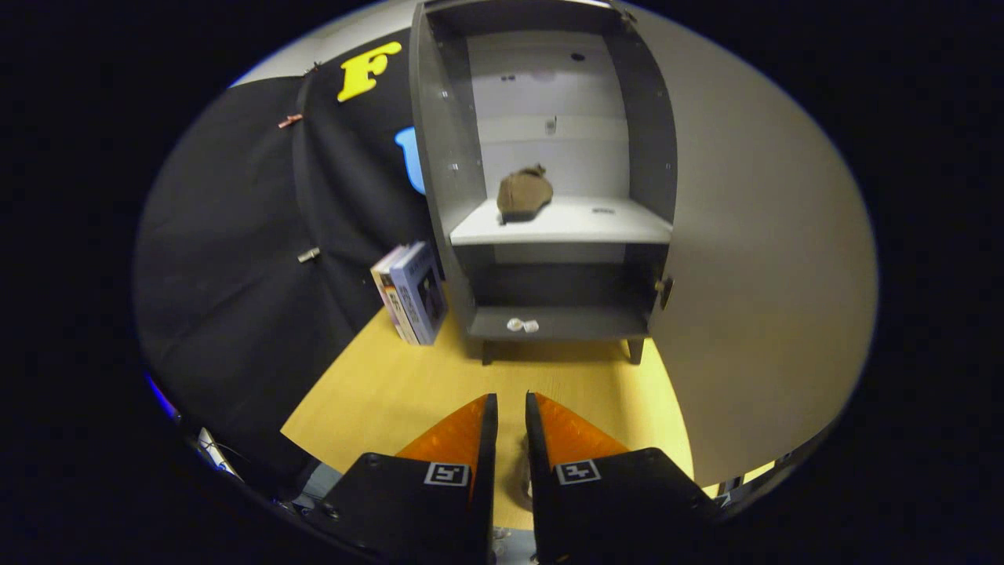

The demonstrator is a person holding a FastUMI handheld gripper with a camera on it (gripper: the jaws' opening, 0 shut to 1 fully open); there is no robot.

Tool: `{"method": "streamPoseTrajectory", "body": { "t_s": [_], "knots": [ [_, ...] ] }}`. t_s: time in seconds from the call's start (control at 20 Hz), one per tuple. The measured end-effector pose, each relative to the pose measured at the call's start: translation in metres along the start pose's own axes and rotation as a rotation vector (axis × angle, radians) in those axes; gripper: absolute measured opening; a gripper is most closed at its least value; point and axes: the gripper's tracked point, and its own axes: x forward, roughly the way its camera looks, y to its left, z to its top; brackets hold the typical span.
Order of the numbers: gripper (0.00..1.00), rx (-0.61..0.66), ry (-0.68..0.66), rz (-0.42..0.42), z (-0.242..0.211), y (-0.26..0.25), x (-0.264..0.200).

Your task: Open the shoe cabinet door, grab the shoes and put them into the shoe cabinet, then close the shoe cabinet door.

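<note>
The grey shoe cabinet (439, 157) stands straight ahead, well beyond my fingers. Its door (761, 259) is swung wide open to the right, a large pale panel. A brown shoe (524, 194) lies on the white middle shelf (596, 224), toward its left side. The lower dark shelf (580, 322) holds a small white item (522, 325). My gripper (511, 404) hovers low over the wooden surface (392, 392), some way short of the cabinet's feet. Its fingers are drawn together with a narrow slit between them and hold nothing.
Two boxed items (412, 292) lean against the cabinet's left side on the wooden surface. Black cloth (235, 259) walls off the left. The open door blocks the right side.
</note>
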Motion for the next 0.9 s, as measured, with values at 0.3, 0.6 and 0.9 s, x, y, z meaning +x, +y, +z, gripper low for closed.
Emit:
{"method": "streamPoseTrajectory", "body": {
  "t_s": [0.3,0.6,0.9],
  "knots": [
    [0.26,0.056,0.217,-0.084,-0.087,-0.014,0.067],
    [0.26,0.094,0.364,-0.110,-0.159,-0.020,0.101],
    [0.26,0.078,0.389,-0.124,-0.181,-0.028,0.122]
  ]
}}
